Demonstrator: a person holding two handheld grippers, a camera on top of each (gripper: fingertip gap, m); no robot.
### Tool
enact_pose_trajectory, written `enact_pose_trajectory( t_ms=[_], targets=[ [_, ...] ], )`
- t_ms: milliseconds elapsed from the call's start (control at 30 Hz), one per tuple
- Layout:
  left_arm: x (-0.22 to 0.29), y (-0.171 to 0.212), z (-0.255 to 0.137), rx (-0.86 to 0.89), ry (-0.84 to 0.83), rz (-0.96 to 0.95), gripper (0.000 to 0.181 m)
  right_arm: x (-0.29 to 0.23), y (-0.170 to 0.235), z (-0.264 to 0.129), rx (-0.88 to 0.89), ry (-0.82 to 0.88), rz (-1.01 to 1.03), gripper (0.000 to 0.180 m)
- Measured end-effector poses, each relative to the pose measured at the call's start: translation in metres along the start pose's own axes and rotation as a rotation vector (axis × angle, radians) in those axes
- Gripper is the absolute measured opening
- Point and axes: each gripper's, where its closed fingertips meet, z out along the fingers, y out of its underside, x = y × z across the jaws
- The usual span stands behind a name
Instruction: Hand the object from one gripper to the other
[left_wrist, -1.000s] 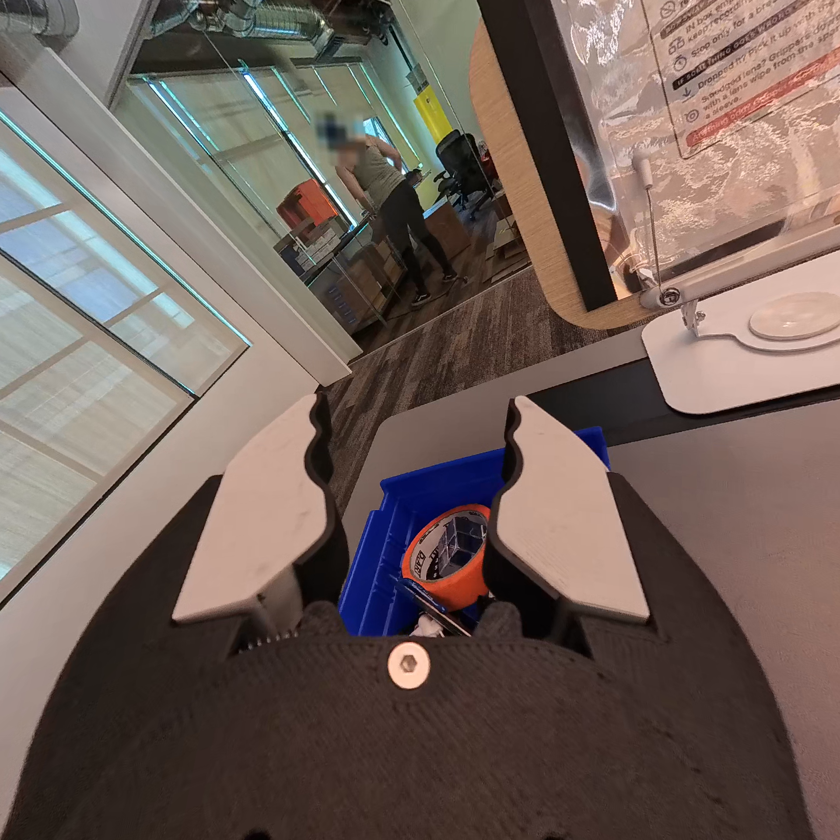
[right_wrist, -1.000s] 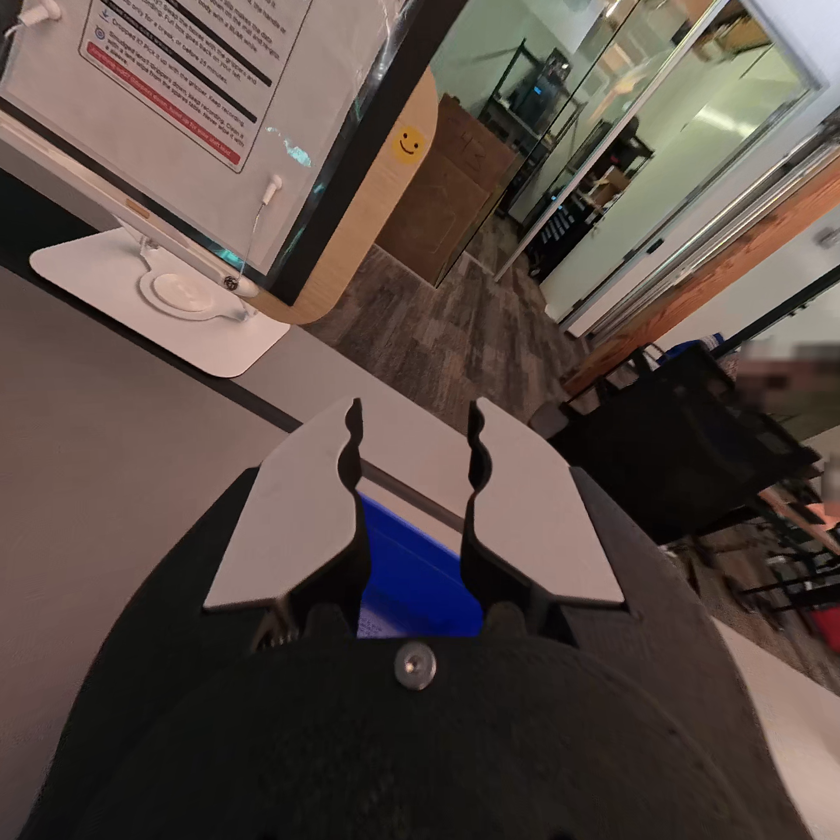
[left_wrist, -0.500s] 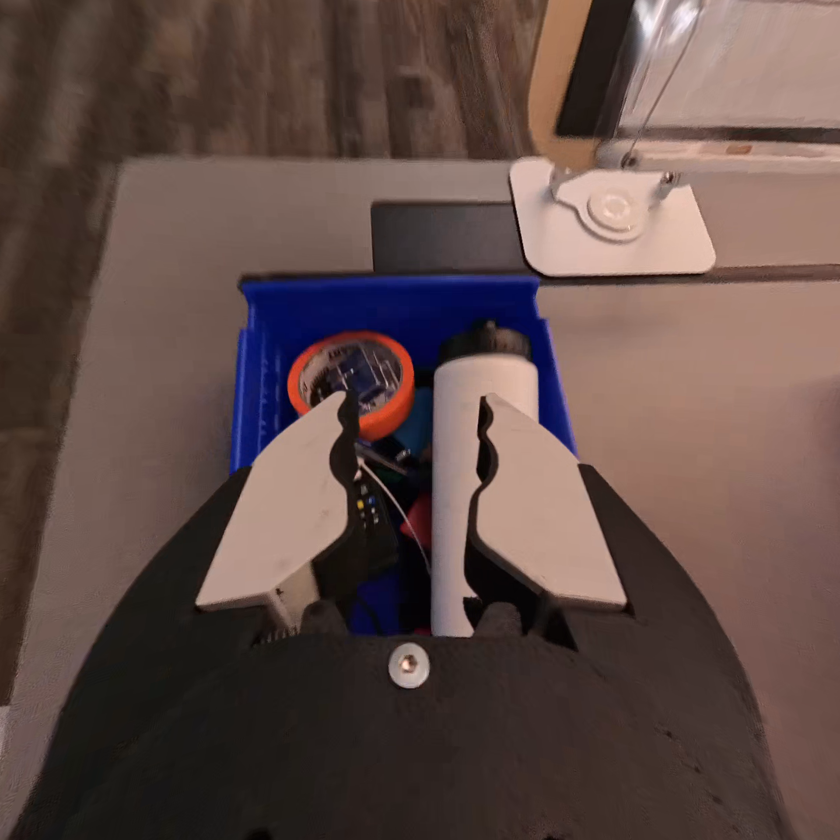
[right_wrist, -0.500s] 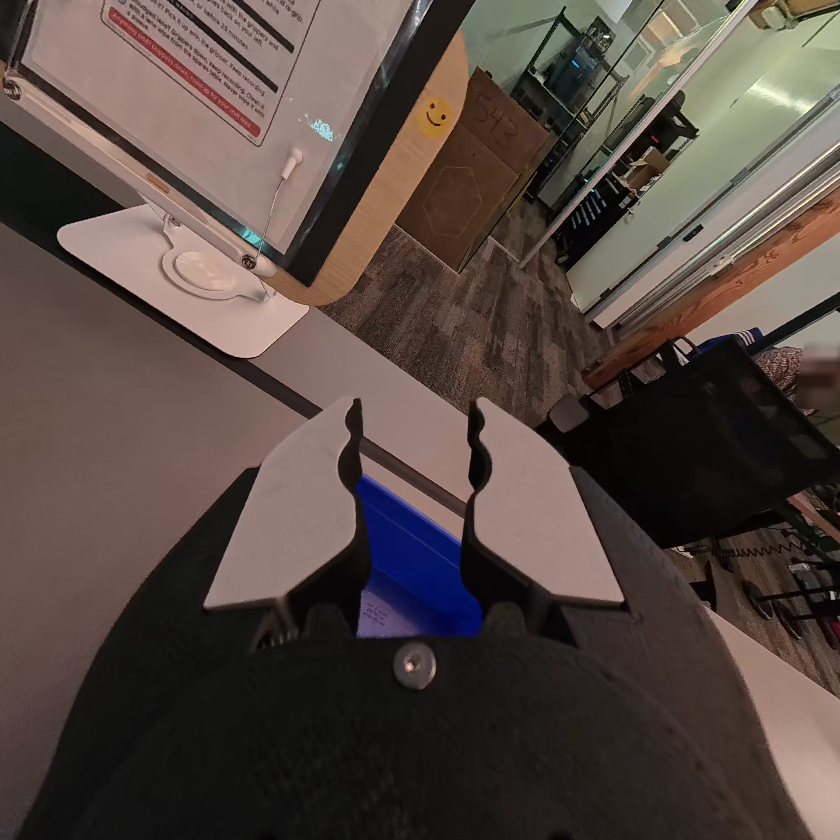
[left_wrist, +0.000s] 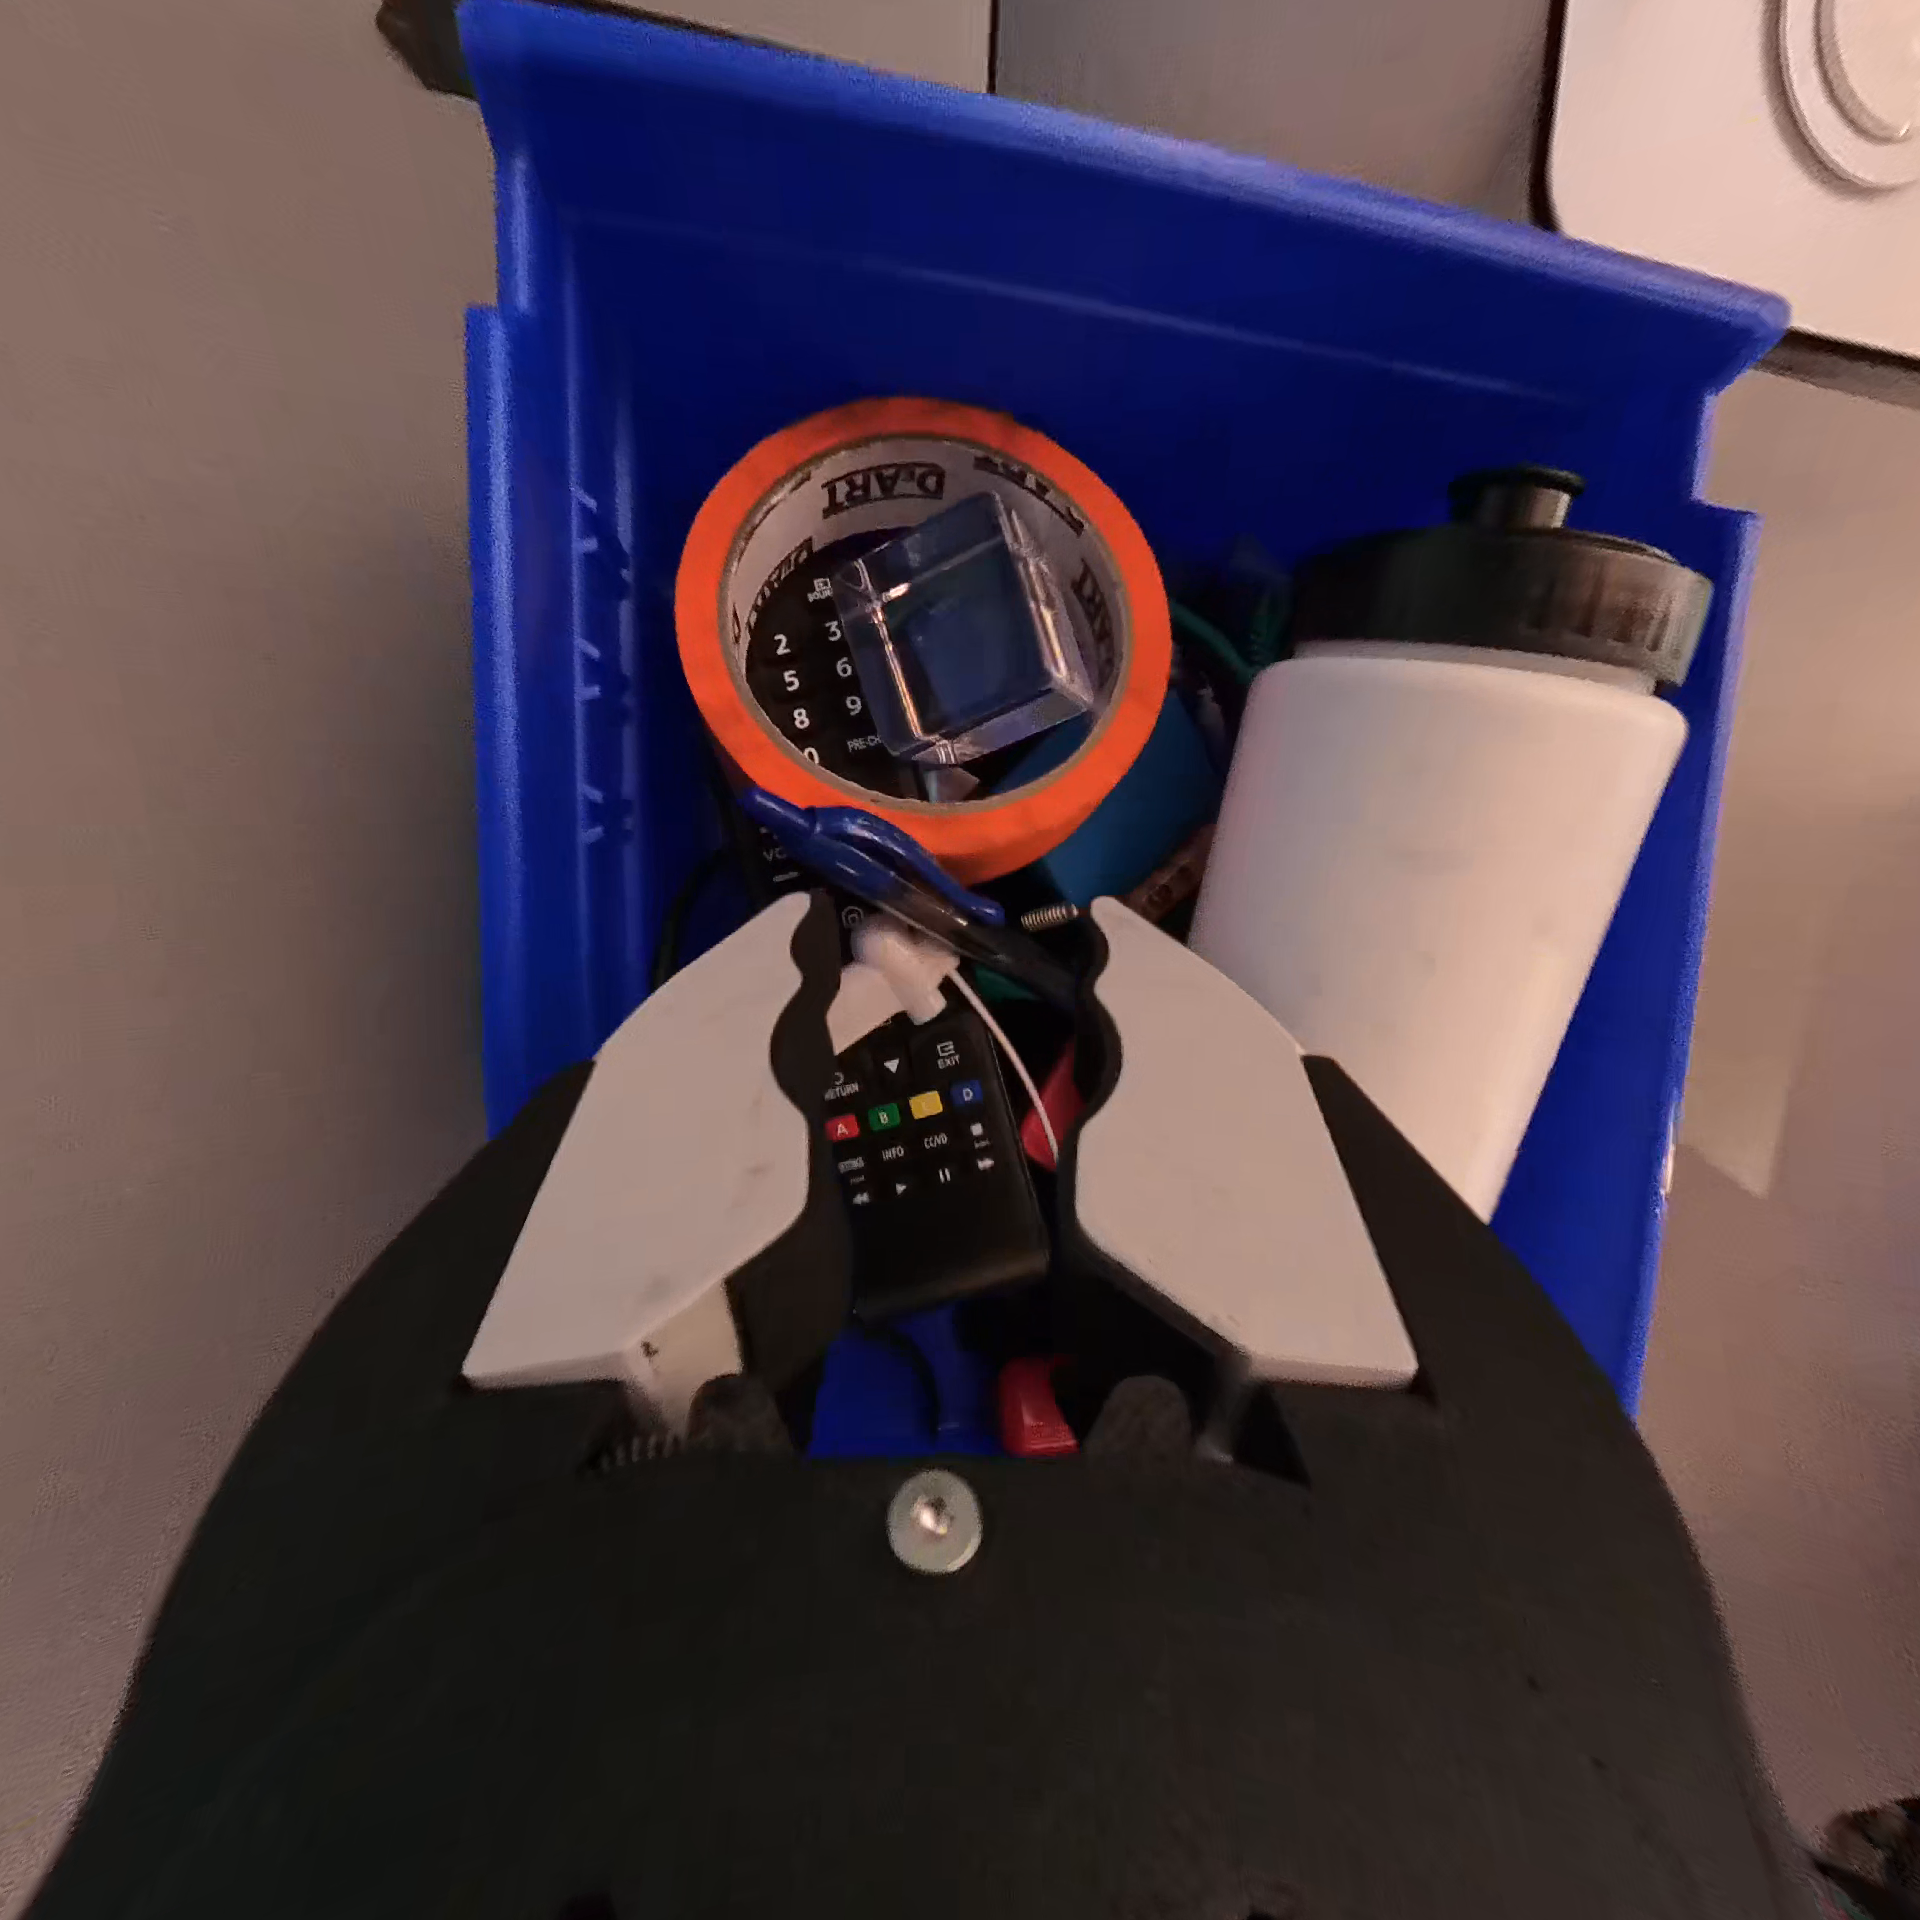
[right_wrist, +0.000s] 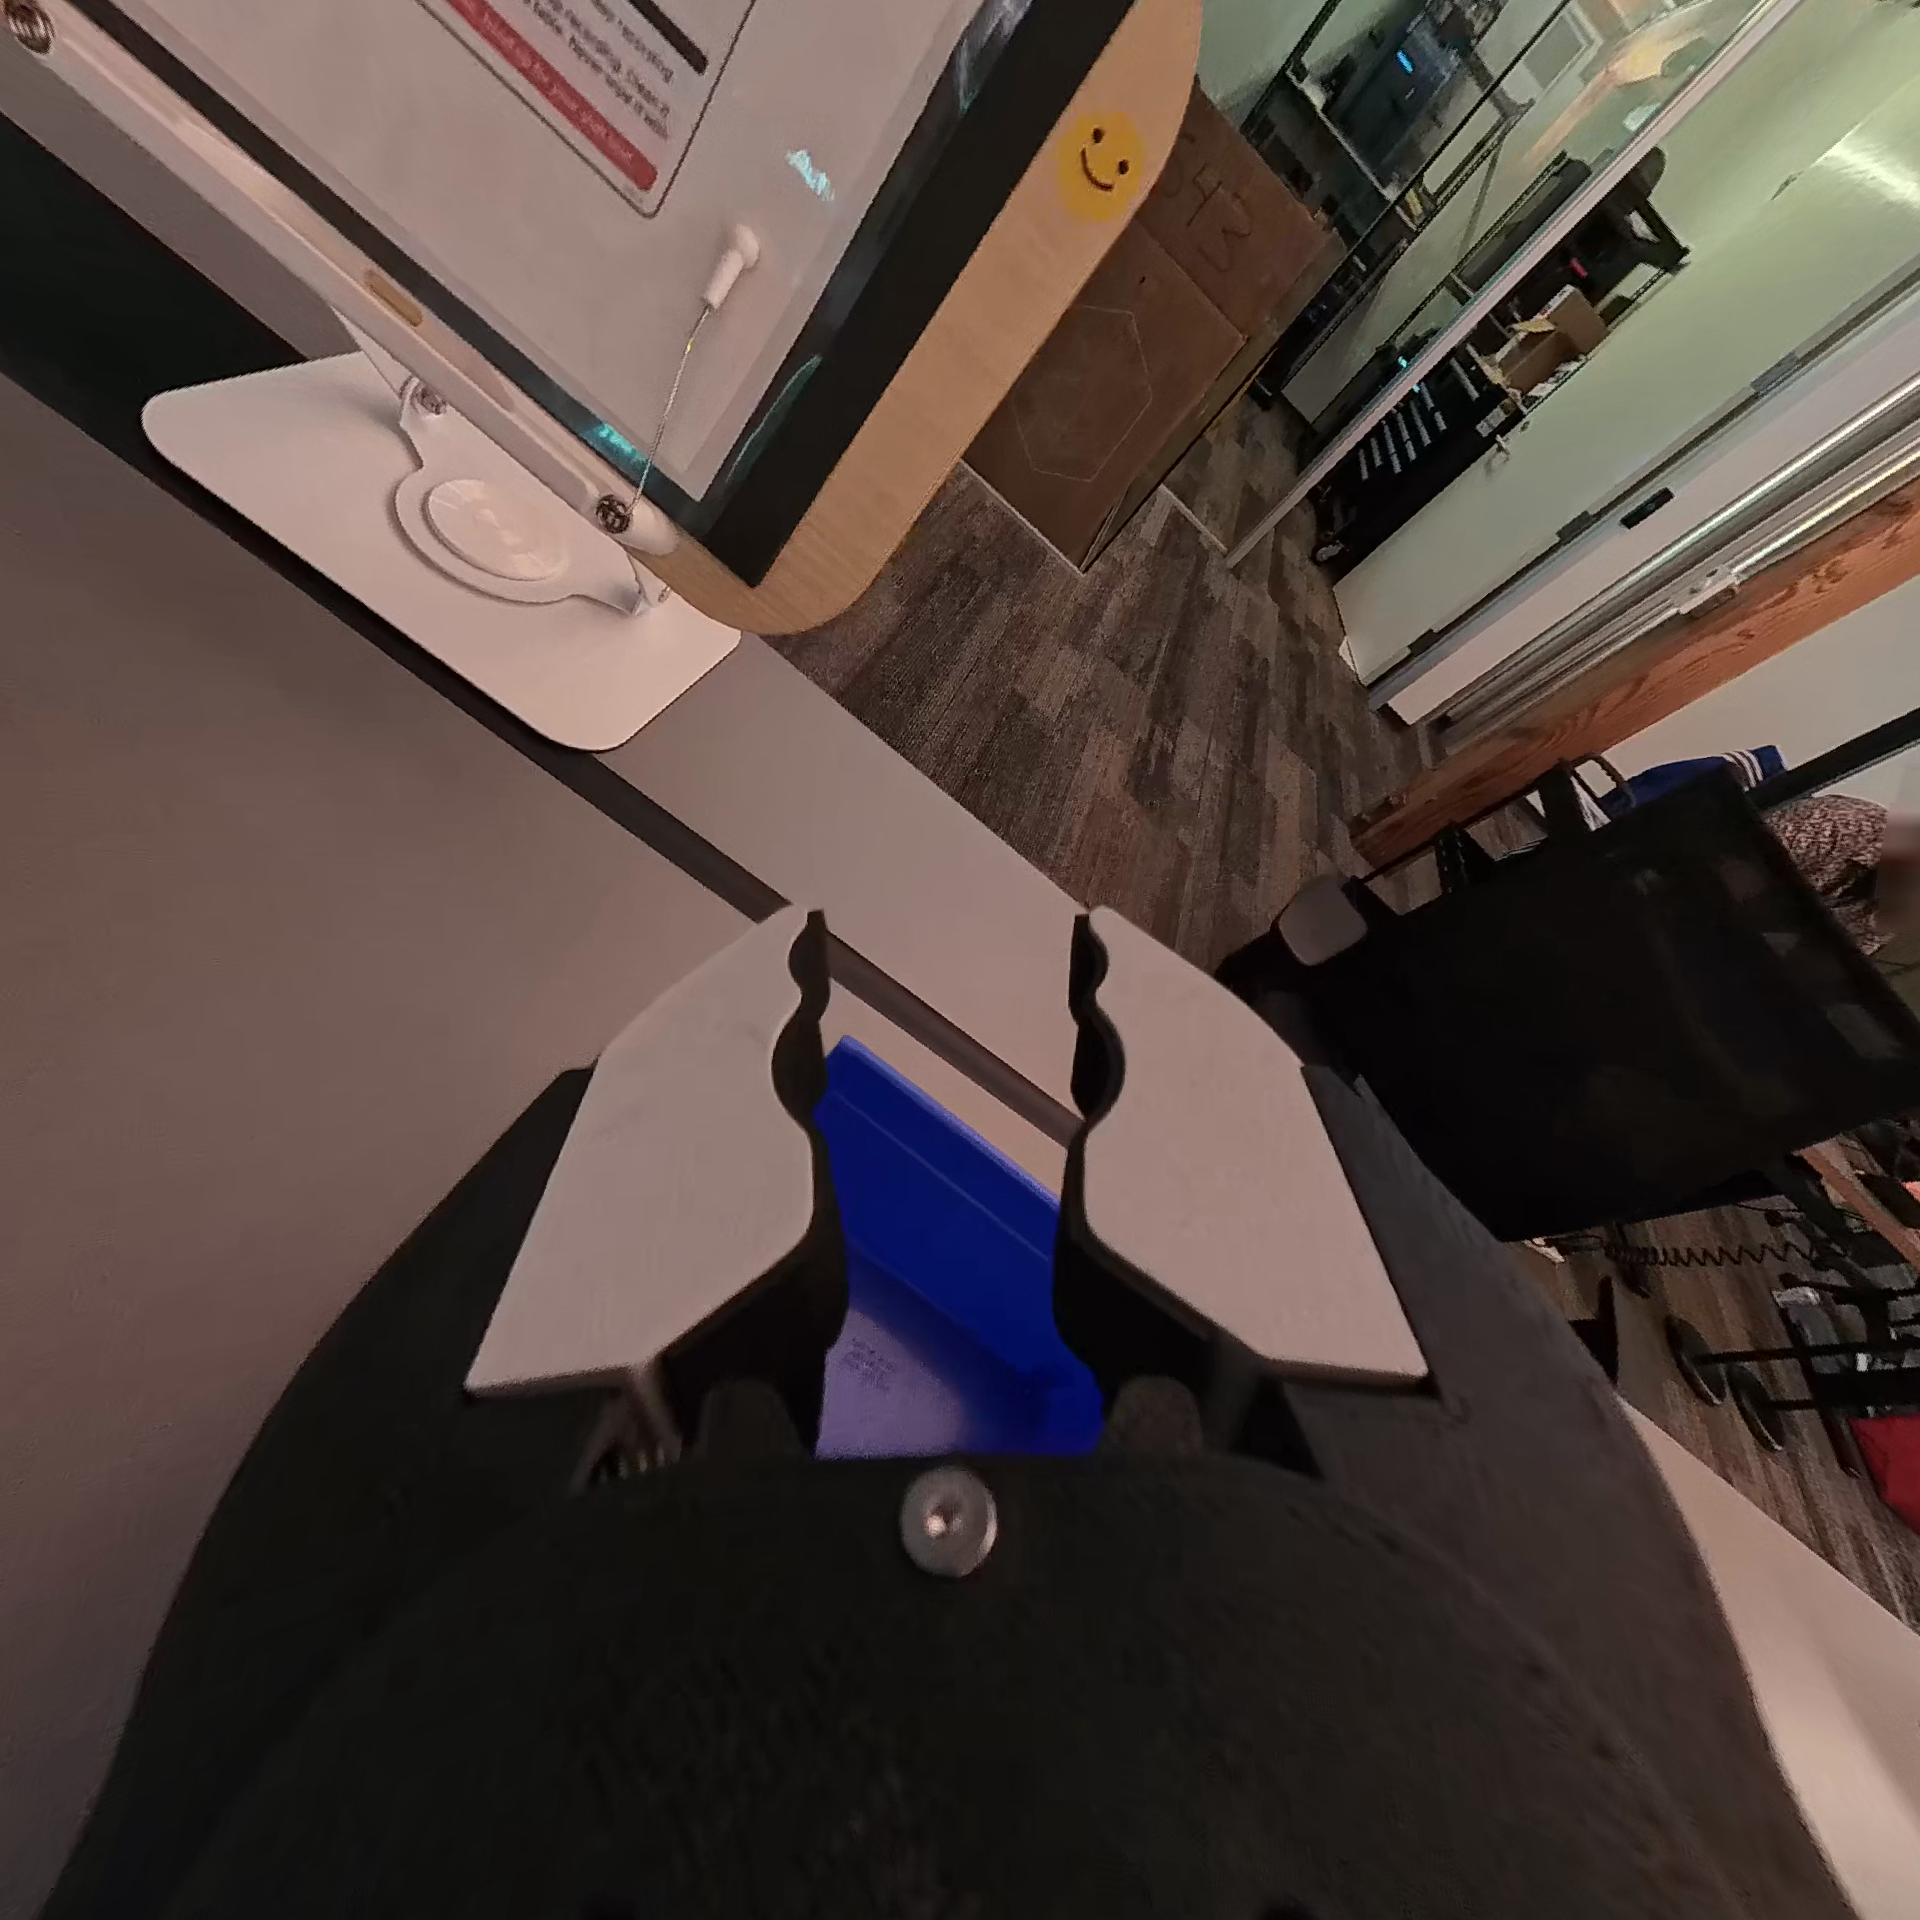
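the black remote lies in the blue bin, its lower half showing between the spread, empty fingers of the left gripper, which points straight down into the bin. which item is the one to hand over cannot be told; nothing is held. half a second ago this view sat higher, with the whole bin and the table around it in sight; now it has dropped close, and the bin fills the frame. the roll of orange tape rests on the remote's number keys, with a clear cube in its hole; a blue pen crosses below it, and a white bottle with a dark cap lies along the right wall. smaller bits underneath (something red, something teal) are too buried to name. the right gripper is also spread and empty, over a grey table, hardly shifted, with another blue bin partly hidden behind its fingers.
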Motion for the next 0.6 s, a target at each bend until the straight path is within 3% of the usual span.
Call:
enact_pose_trajectory(
  t_ms=[300, 400, 600],
  targets=[
    [-0.008, -0.001, 0.020, -0.033, 0.016, -0.018, 0.043, -0.016, 0.013, 0.007, -0.134, 0.012, -0.076, 0.046],
    [-0.009, 0.002, 0.018, -0.047, 0.003, 0.021, 0.027, -0.011, 0.019, 0.010, -0.175, 0.056, -0.106, 0.046],
    [0.009, -0.006, 0.000, 0.011, 0.103, 0.027, 0.013, -0.006, 0.027, 0.011, -0.227, 0.097, -0.130, 0.046]
  ],
)
